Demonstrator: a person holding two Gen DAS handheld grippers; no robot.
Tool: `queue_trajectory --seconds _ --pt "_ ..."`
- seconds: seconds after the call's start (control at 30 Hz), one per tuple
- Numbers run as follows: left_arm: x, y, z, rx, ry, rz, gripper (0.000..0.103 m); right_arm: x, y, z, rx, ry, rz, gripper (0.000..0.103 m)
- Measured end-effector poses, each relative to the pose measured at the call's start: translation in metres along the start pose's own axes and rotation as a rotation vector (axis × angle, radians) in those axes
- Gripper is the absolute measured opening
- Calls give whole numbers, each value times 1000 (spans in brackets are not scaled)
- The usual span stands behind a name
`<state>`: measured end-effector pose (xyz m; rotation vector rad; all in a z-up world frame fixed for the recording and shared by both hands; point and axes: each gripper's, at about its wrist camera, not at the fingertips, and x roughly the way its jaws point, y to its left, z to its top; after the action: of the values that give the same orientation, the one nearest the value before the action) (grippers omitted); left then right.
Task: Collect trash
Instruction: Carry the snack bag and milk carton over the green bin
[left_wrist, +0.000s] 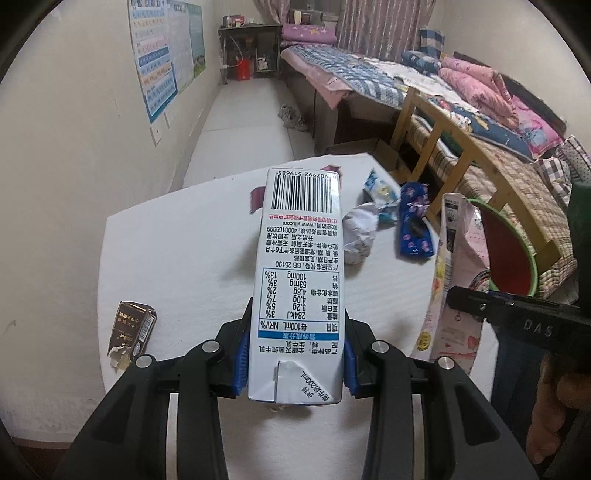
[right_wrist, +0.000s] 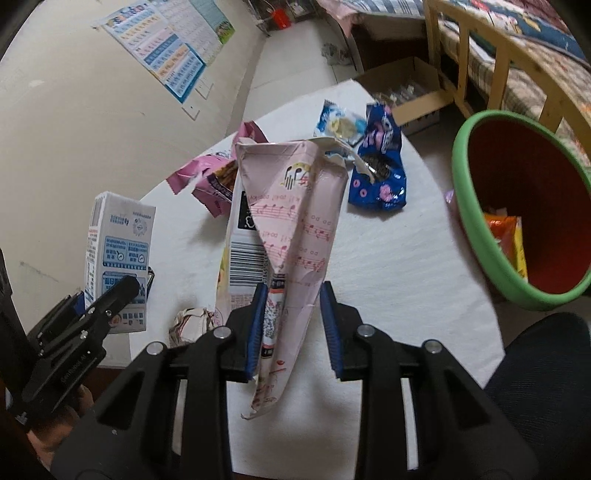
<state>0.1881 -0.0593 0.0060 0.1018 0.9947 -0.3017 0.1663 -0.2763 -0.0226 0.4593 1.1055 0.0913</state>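
Observation:
My left gripper (left_wrist: 295, 354) is shut on a white milk carton (left_wrist: 301, 258), held above the white round table (left_wrist: 192, 266). The right wrist view shows that carton (right_wrist: 118, 251) at the left. My right gripper (right_wrist: 293, 325) is shut on a crumpled pink snack bag (right_wrist: 291, 221), lifted off the table. A red bin with a green rim (right_wrist: 460, 192) stands at the right, an orange wrapper (right_wrist: 504, 236) inside. On the table lie a blue cookie wrapper (right_wrist: 380, 181), a light blue wrapper (right_wrist: 340, 125), a purple-pink wrapper (right_wrist: 212, 181), crumpled paper (left_wrist: 360, 232) and a small dark box (left_wrist: 131, 328).
A bed with a wooden frame (left_wrist: 461, 155) runs along the right behind the table. An open cardboard box (right_wrist: 410, 96) sits on the floor past the table's far edge. A dark chair seat (right_wrist: 546, 365) is at the lower right. Posters hang on the left wall (left_wrist: 162, 59).

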Motion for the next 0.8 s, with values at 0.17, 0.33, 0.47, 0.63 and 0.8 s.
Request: queue_trajectory --seconds 0.17,0.33,0.47,0.63,0.8 --pt "-10 -18 -1 1 -12 -45 36 -14 -4 0 -13 -22 -4 29" --pt "-13 -41 -3 9 -12 -80 36 -29 -19 4 -19 -52 -23 29" --pt "-14 -60 -1 31 -14 -95 36 -38 -35 7 -15 -64 -30 29" --pt "-12 -88 8 60 -11 -122 36 -49 -58 11 3 -87 -49 29" --pt "-6 -113 17 89 -8 -149 36 -61 -86 19 23 -114 -76 29"
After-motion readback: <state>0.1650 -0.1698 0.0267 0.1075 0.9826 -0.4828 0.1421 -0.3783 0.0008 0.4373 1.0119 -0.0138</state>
